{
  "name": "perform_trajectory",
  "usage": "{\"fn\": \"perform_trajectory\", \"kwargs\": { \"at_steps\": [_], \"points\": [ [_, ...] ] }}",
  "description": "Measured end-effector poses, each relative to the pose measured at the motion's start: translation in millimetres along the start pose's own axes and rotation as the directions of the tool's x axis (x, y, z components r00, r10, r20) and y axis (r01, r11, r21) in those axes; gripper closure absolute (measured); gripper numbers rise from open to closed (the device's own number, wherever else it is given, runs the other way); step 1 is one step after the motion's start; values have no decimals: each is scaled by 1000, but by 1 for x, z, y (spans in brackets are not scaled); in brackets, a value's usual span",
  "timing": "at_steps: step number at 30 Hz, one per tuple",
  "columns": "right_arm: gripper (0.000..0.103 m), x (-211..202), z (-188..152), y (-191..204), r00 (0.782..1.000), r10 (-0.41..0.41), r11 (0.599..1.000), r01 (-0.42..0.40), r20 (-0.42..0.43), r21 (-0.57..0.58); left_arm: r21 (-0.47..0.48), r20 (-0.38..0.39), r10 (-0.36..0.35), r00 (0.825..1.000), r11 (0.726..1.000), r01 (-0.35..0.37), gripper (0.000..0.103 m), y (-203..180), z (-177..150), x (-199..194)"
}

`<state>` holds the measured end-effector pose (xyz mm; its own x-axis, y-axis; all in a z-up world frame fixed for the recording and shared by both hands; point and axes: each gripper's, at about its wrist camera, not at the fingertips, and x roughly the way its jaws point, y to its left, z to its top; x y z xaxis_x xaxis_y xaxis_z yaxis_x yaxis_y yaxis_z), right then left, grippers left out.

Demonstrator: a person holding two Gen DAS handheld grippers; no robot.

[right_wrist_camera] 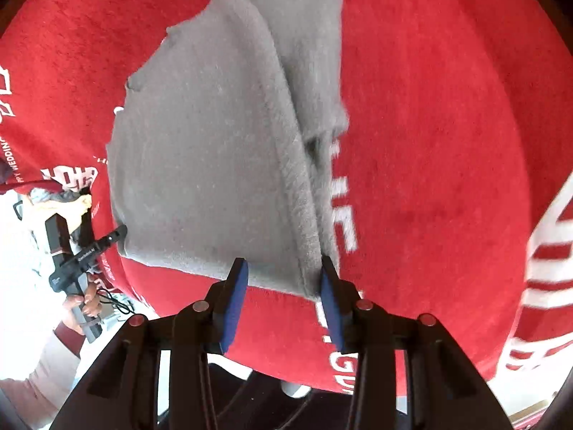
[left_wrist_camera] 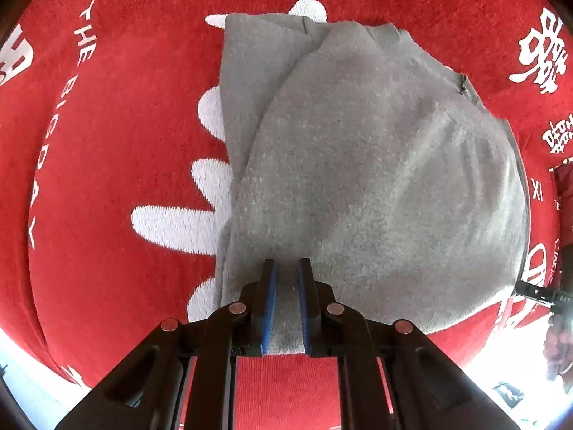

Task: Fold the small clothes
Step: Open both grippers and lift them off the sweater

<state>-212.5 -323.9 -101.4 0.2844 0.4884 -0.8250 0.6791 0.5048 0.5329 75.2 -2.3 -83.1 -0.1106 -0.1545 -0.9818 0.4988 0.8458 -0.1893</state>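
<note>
— Where is the garment?
— The grey garment [left_wrist_camera: 376, 165] lies folded on the red cloth [left_wrist_camera: 118, 143]. My left gripper [left_wrist_camera: 286, 268] is clamped on its near edge.
— And the right one?
— My right gripper [right_wrist_camera: 284, 268] stands apart, the corner between its pads, not pressed.

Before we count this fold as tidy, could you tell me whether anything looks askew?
Yes: the folded top layer of the grey knit garment sits skewed, leaving a strip of the lower layer uncovered along one side on the red carpet.
</note>
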Motion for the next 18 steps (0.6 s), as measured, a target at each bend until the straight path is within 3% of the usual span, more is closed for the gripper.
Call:
{"fn": "perform_trajectory", "kwargs": {
  "at_steps": [1,2,5,8,12,16,17,18],
  "points": [
    [73,0,3,3,1000,1,1000,-1,8,-3,2,4,6,1000,1000,-6,90,-1,-1,-1],
    [96,-5,7,5,1000,-8,1000,8,0,-15,9,11,18,1000,1000,-18,90,-4,-2,-1],
    [97,-11,12,27,991,-130,974,127,-7,-189,54,10,74,997,996,-74,90,-10,-18,-2],
    [97,-8,12,28,969,-245,940,235,-9,-248,51,1,88,996,995,-88,90,-12,-38,-2],
    [96,-14,8,14,977,-214,965,211,-4,-155,-23,1,95,995,995,-95,90,-7,-53,-9],
    [86,-38,13,27,964,-245,951,259,100,-169,-93,8,133,991,987,-132,90,-6,-67,-23],
    [78,-44,17,30,967,-226,953,245,122,-176,-109,14,130,991,986,-128,90,-7,-70,-27],
    [64,-49,23,35,969,-201,956,226,146,-187,-122,20,123,992,985,-120,90,-7,-72,-29]
  ]
}}
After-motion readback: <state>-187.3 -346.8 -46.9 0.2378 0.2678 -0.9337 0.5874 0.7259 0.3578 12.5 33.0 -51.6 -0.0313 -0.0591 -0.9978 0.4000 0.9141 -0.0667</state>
